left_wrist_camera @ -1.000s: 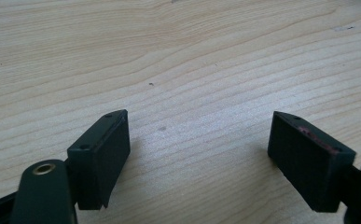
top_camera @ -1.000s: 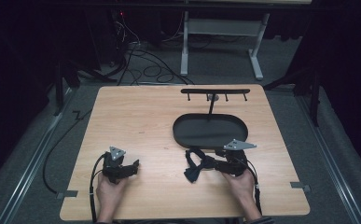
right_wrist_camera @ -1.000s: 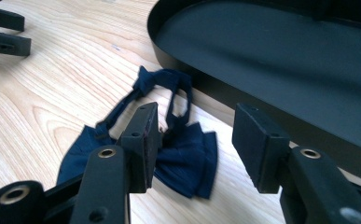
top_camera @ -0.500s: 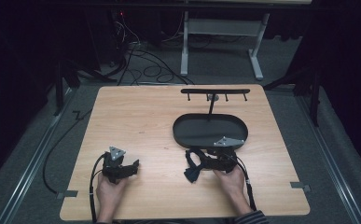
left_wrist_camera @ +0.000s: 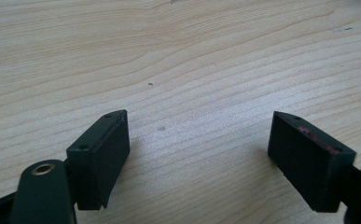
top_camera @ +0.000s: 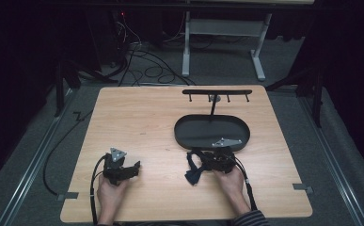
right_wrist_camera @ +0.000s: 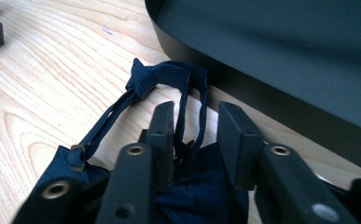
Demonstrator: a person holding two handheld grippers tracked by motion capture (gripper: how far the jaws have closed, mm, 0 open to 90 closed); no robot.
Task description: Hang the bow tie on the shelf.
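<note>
A dark navy bow tie [top_camera: 193, 170] with thin straps lies on the wooden table [top_camera: 137, 122], just in front of the black oval tray [top_camera: 185, 137]. My right gripper [top_camera: 207, 163] rests on top of it, pointing left. In the right gripper view the jaws [right_wrist_camera: 197, 116] stand a narrow gap apart, astride a strap of the bow tie [right_wrist_camera: 164, 77], with dark cloth under them; the strap is not pinched. My left gripper [top_camera: 133, 168] sits near the table's front left, open wide over bare wood [left_wrist_camera: 197, 135], nothing between its fingers.
A black stand with a hook bar [top_camera: 216, 92] rises from the tray's far side. The tray's wall [right_wrist_camera: 262, 93] runs close beside the right jaws. Cables trail from both grippers toward the front edge. Grey floor and table legs lie beyond.
My right gripper has shifted left and slightly forward onto the bow tie, its jaws now astride the strap. The left gripper has stayed put.
</note>
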